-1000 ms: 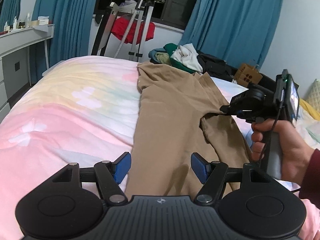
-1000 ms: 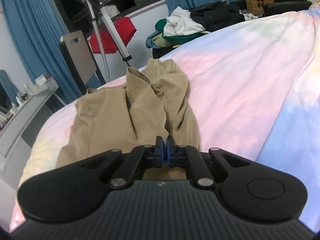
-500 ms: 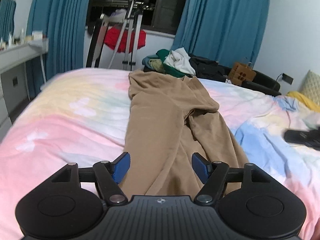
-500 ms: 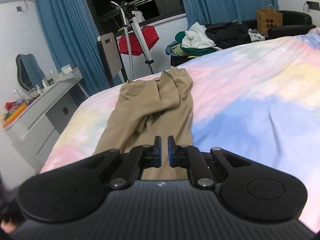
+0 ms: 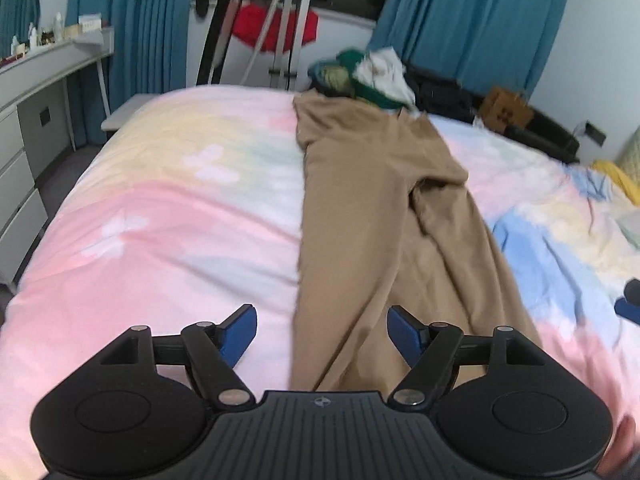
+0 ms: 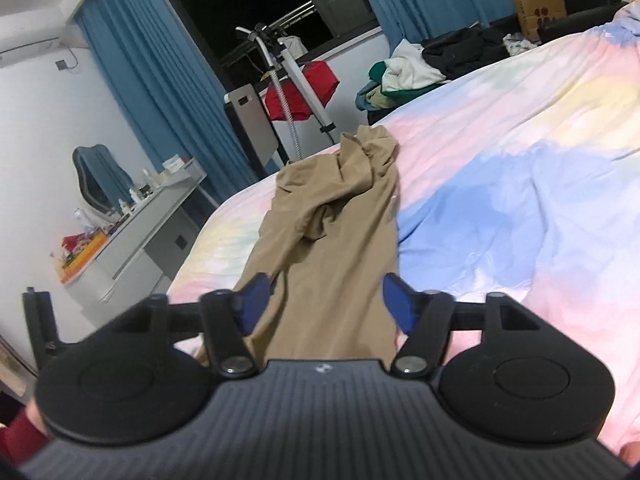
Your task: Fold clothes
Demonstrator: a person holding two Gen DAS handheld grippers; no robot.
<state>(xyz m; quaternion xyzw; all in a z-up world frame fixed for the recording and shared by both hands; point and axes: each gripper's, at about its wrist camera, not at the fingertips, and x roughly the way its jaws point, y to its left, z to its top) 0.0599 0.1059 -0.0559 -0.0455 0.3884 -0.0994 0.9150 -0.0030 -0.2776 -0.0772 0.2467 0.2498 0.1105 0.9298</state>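
A tan garment (image 5: 372, 208) lies lengthwise on the pastel bedspread (image 5: 180, 208), one side folded over with a bunched fold at mid length. My left gripper (image 5: 322, 330) is open and empty, just above the garment's near end. My right gripper (image 6: 326, 300) is open and empty, its blue pads either side of the same tan garment (image 6: 332, 240) near its near end. A tip of the right gripper shows at the right edge of the left wrist view (image 5: 630, 304).
A pile of clothes (image 5: 368, 76) sits beyond the bed's far edge, by a drying rack with a red item (image 5: 276, 28). A grey dresser (image 5: 28, 128) stands left of the bed. A cardboard box (image 5: 506, 108) and dark sofa are far right.
My right gripper let go of the garment's folded side, opened, and drew back to the near end. My left gripper stayed open and shifted slightly.
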